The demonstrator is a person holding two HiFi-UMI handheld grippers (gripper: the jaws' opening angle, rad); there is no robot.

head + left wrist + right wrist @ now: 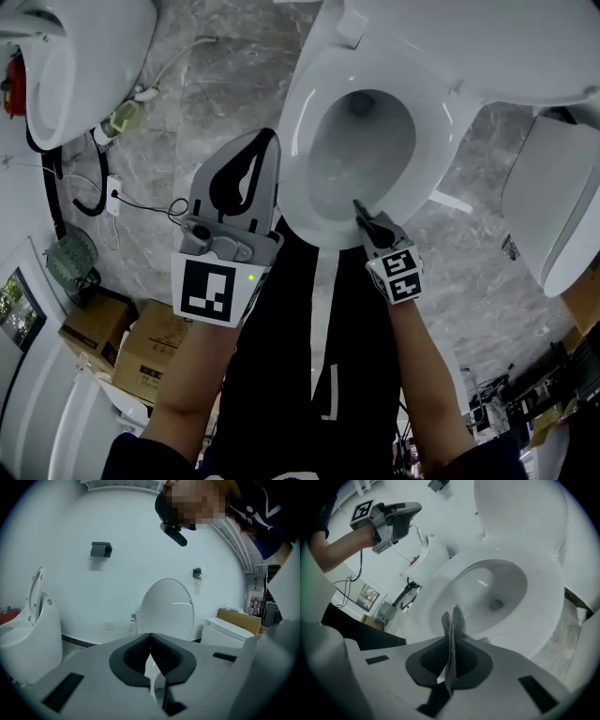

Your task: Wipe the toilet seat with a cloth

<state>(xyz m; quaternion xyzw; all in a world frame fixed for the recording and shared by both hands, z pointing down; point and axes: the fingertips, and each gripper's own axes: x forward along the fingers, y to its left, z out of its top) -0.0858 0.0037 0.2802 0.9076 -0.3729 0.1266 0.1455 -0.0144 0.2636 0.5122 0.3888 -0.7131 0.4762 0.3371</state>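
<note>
The white toilet seat [300, 159] rings an open bowl [361, 150], with the lid [166, 606] standing upright behind. My right gripper [360, 208] is at the seat's near rim, shut on a small grey cloth [454, 620] that sticks up between its pads just above the seat [534, 620]. I cannot tell whether the cloth touches the seat. My left gripper [270, 139] is held up in the air to the left of the bowl, shut with nothing in it. It also shows at the upper left in the right gripper view [391, 517].
Another toilet [75, 56] stands at the far left and a third one [553, 206] at the right. Cardboard boxes [141, 342], a small fan [70, 258] and cables [112, 197] lie on the marble floor at the left.
</note>
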